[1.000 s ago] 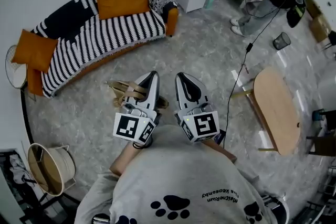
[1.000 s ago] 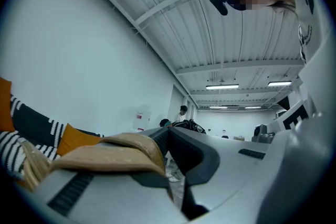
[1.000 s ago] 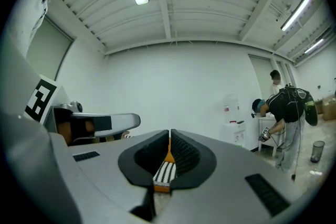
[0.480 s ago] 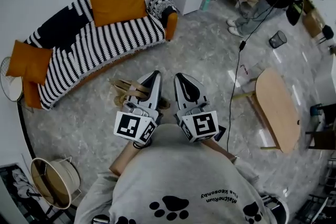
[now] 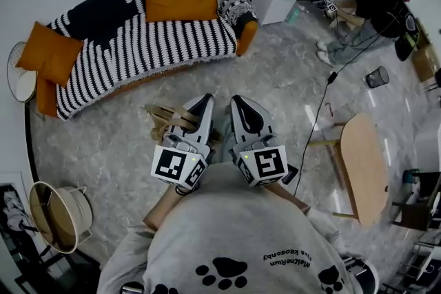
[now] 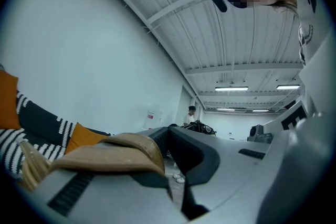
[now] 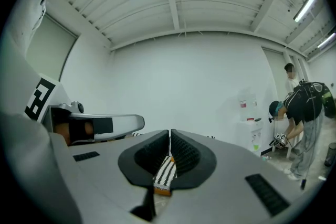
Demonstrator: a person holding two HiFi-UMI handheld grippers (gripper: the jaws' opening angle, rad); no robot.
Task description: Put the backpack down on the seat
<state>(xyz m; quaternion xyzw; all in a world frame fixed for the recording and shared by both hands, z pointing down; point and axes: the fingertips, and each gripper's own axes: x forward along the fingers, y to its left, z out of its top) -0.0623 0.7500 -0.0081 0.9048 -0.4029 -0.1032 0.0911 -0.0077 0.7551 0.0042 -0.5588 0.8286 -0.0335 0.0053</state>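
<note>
Left gripper [image 5: 204, 101] is clamped tight on the backpack [image 5: 165, 122] by its strap; right gripper [image 5: 237, 102] is closed, holding nothing. The sofa [image 5: 138, 51] waits at eleven o'clock, so I'd lower the backpack gently and release only once it's seated.

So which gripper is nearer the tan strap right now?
Left. The left gripper is shut on the tan strap, which drapes off its left side. The right gripper sits alongside on the far side, shut and empty, clear of the strap.
</note>
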